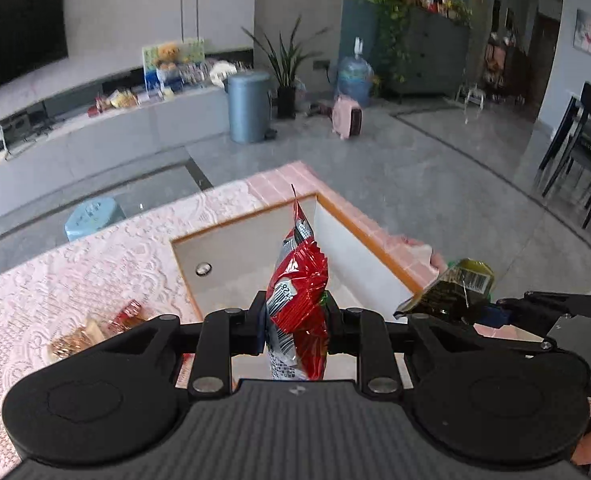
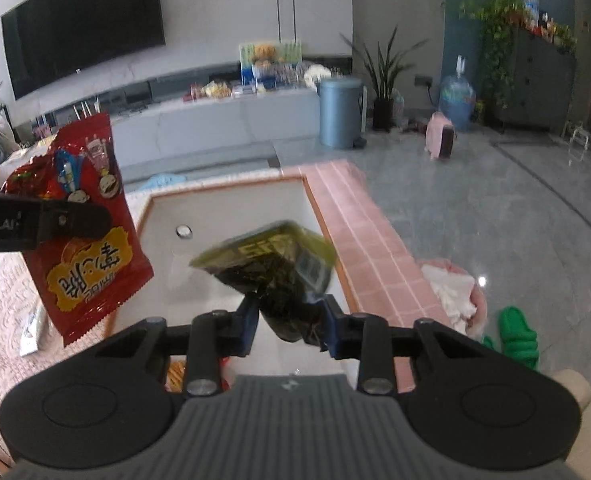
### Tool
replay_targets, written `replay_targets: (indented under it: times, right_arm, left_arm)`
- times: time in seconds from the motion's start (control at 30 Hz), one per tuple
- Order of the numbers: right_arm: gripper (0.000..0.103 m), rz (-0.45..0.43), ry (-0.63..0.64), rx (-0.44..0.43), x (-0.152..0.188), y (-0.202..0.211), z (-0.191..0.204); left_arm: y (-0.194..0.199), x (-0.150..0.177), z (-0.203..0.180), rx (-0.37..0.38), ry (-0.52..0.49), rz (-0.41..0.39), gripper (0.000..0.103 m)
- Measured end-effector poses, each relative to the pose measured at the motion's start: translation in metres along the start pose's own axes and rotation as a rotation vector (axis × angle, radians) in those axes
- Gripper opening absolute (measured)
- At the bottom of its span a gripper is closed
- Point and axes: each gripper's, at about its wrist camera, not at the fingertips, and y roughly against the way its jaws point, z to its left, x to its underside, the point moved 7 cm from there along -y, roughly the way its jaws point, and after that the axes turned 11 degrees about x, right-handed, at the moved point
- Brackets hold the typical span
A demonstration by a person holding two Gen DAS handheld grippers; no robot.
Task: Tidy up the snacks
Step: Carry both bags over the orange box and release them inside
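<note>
My left gripper (image 1: 295,320) is shut on a red snack bag (image 1: 299,296), holding it upright above a white tray with an orange rim (image 1: 367,236). The red bag also shows in the right wrist view (image 2: 91,236), pinched by the left gripper. My right gripper (image 2: 289,324) is shut on a dark green snack packet (image 2: 271,276), held over the same tray (image 2: 315,208). The green packet shows at the right of the left wrist view (image 1: 451,292).
Small wrapped snacks (image 1: 95,328) lie on the pink lace tablecloth (image 1: 75,264) left of the tray. A pink tiled table edge (image 2: 371,240) runs to the right. Green slippers (image 2: 515,336) and a blue bin (image 2: 339,112) are on the floor.
</note>
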Motion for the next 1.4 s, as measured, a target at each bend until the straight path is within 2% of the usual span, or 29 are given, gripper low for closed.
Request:
replay_targets:
  times: [0.33,0.67,0.97,1.0,1.4]
  right_arm:
    - [0.031,0.106,0.085,-0.04,0.008,-0.048,0.019]
    - [0.031,0.2,0.184,-0.005,0.017,-0.088,0.03]
    - [0.031,0.25,0.25,0.029,0.023,-0.103,0.036]
    - [0.028,0.251,0.259,0.035,0.023,-0.104,0.037]
    - [0.029,0.251,0.284,0.045,0.018,-0.1,0.039]
  left_arm:
    - [-0.063,0.011,0.018,-0.003,0.012,0.133,0.028]
    - [-0.094,0.023,0.024,0.008,0.024,0.216,0.028]
    - [-0.109,0.034,0.026,-0.006,0.02,0.291,0.028]
    - [-0.11,0.035,0.026,-0.009,0.024,0.298,0.028]
    - [-0.103,0.031,0.028,-0.02,0.03,0.295,0.03]
